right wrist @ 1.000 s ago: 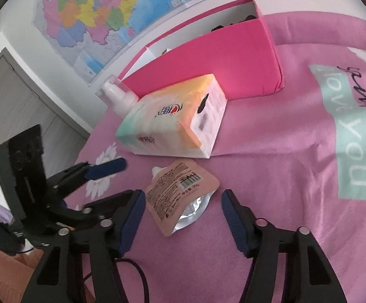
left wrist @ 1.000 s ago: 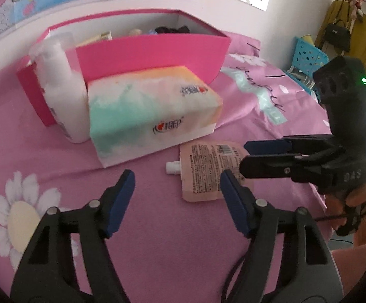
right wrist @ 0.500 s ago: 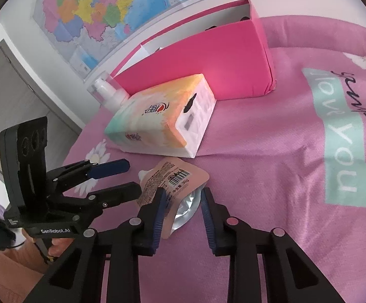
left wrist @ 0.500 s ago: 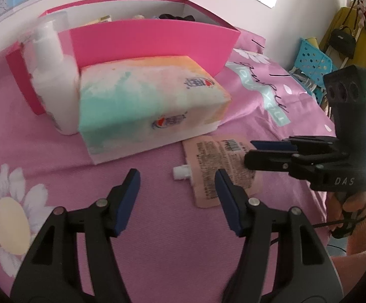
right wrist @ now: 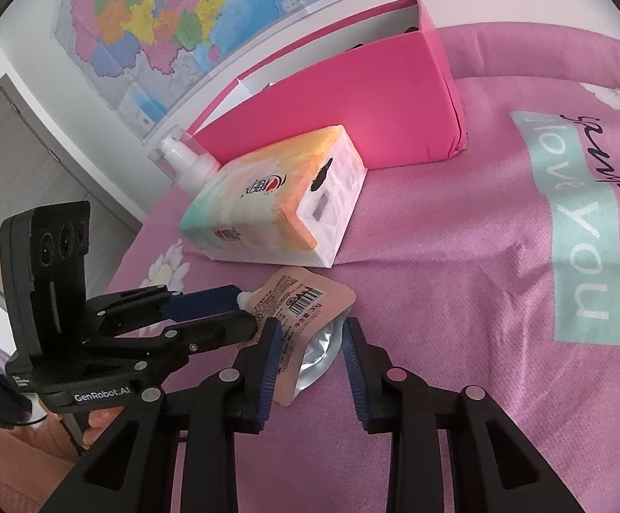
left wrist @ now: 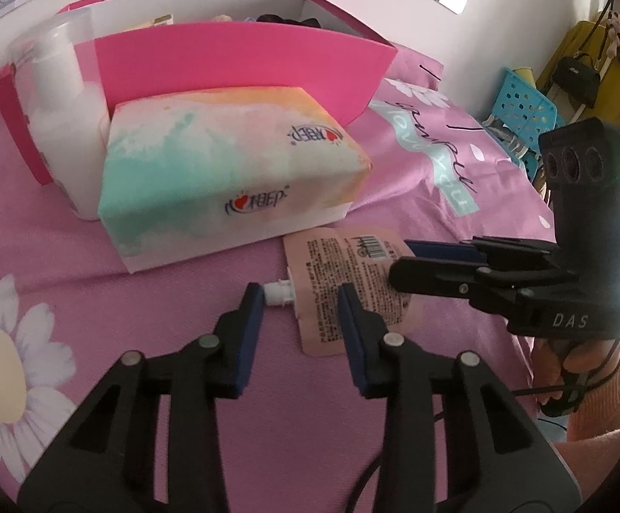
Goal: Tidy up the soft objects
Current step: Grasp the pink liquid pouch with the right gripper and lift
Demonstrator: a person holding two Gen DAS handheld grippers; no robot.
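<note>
A peach spouted pouch [left wrist: 344,269] lies on the pink bedspread, in front of a pastel tissue pack [left wrist: 224,162]. My left gripper [left wrist: 301,299] reaches down over the pouch's spout end. Its jaws are closing, with the white spout [left wrist: 278,293] and the pouch's corner between the pads. From the other side my right gripper [right wrist: 310,342] holds the pouch's silver bottom [right wrist: 314,359] between its pads, and its jaws are opening slightly. The two grippers face each other across the pouch [right wrist: 301,303]. The right gripper [left wrist: 400,260] shows in the left wrist view, the left gripper [right wrist: 246,308] in the right wrist view.
A pink open box [left wrist: 241,55] with small items inside stands behind the tissue pack [right wrist: 276,209]. A white pump bottle [left wrist: 62,107] leans at the box's left end. A blue perforated basket [left wrist: 519,102] sits beyond the bed's right edge. A person's hand holds each gripper.
Both grippers' jaws have narrowed from wide apart to close around the pouch. The left gripper has come nearer to the spout end. The right gripper closed on the pouch's bottom first.
</note>
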